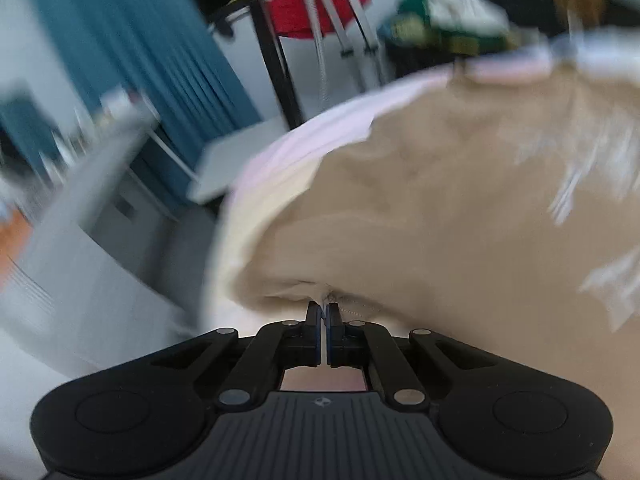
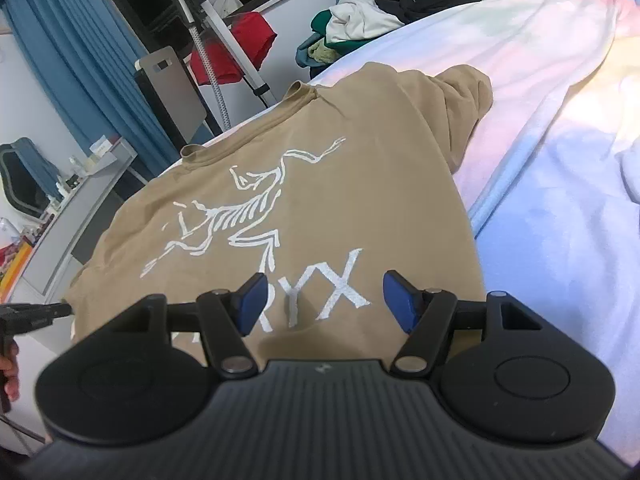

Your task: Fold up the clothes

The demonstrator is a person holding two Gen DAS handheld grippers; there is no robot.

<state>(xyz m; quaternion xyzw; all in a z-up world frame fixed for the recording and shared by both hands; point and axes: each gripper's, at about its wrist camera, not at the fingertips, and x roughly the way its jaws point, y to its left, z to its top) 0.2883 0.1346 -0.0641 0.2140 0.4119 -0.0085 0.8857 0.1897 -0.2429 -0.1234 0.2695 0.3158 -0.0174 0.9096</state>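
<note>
Fabric was pinched in my left hand-held gripper (image 1: 324, 314), its jaws closed on an edge of the tan cotton T-shirt (image 2: 320, 184) with the white skeleton print. My right hand-held gripper (image 2: 324, 300) hung spread wide above the lettering, holding nothing. The shirt lay print-up on the pale pastel-sheeted bed (image 2: 560, 152), collar away from me, the far sleeve bunched. I judged the fold only partly made, if at all: the body was mostly flat and one edge was lifted. Count: one tan shirt in hand, two grippers, one loose heap of mixed clothes (image 2: 352, 24) beyond the bed; its pieces I could not number.
</note>
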